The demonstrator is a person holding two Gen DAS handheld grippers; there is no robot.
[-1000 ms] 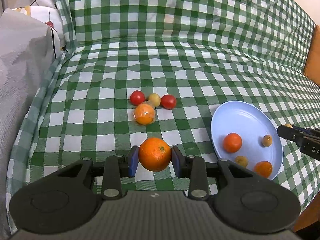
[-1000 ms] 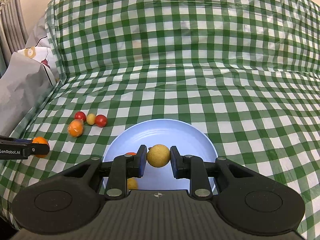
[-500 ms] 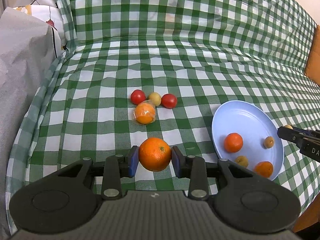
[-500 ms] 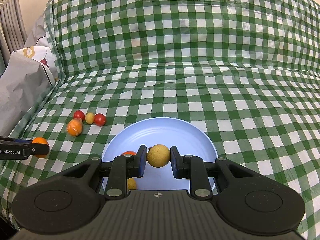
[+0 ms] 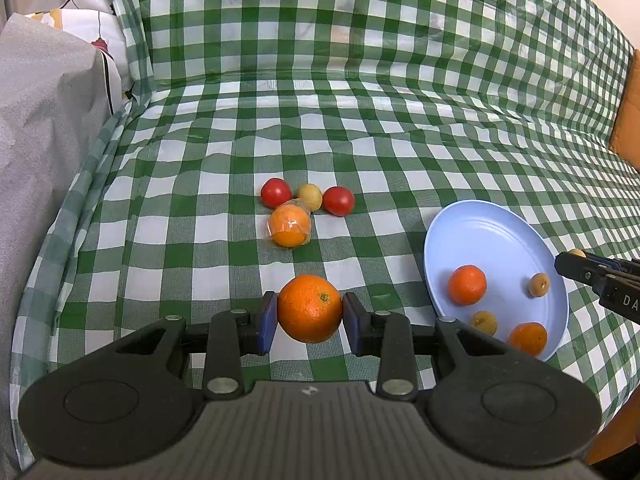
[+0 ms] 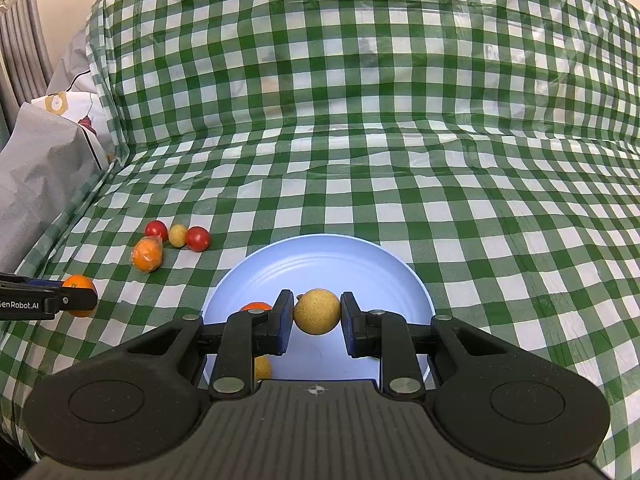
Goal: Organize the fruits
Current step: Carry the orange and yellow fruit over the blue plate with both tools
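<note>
Along the left edge, crumpled grey paper (image 5: 44, 152) rises beside the glossy green-and-white checked cloth (image 5: 360, 120) covering the bench. Mid-cloth lie two smooth red tomatoes (image 5: 275, 192) (image 5: 338, 200) flanking a small matte yellow fruit (image 5: 309, 197), with a plastic-wrapped orange (image 5: 289, 225) just in front. Nearer, the left tool (image 5: 309, 319) grips a round, dimpled orange (image 5: 309, 308) between its blue pads. Further right, a round pale-blue plate (image 5: 480, 232) holds two small oranges and two small tan fruits. Over it, the right tool (image 6: 316, 322) is clamped on a rough-skinned yellow-tan ball-shaped fruit (image 6: 317, 311).
</note>
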